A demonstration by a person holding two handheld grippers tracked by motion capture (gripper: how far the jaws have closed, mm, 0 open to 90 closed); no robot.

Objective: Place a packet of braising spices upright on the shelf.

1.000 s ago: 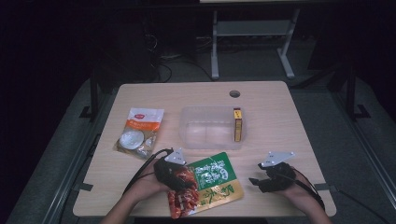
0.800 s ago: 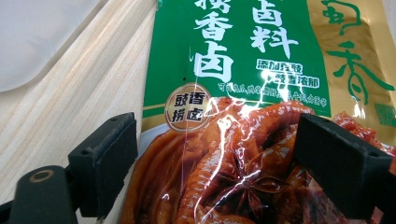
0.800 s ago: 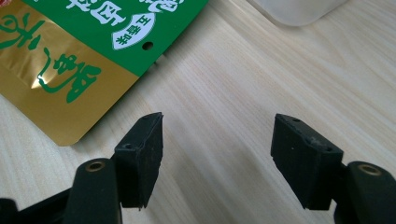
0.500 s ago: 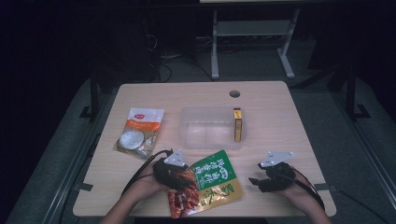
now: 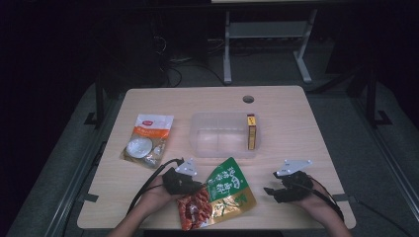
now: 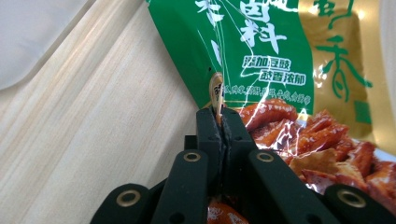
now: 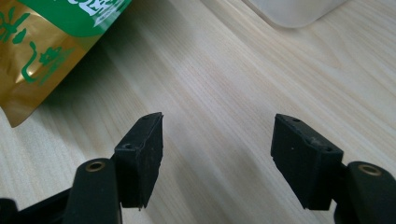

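Pinching the green-and-gold snack pouch (image 5: 217, 195) edge in our left claw (image 6: 219, 122) at table's (image 5: 296, 113) near edge; right claw (image 7: 217, 156) apart, empty, rightward; pouch's long axis runs toward the clear plastic tub (image 5: 217, 140).

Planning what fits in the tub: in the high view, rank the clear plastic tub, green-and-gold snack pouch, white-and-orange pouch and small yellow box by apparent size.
1. Clear plastic tub
2. Green-and-gold snack pouch, lifted nearer the camera by the left gripper, so its lead on the next is unsure
3. White-and-orange pouch
4. Small yellow box, standing in the tub
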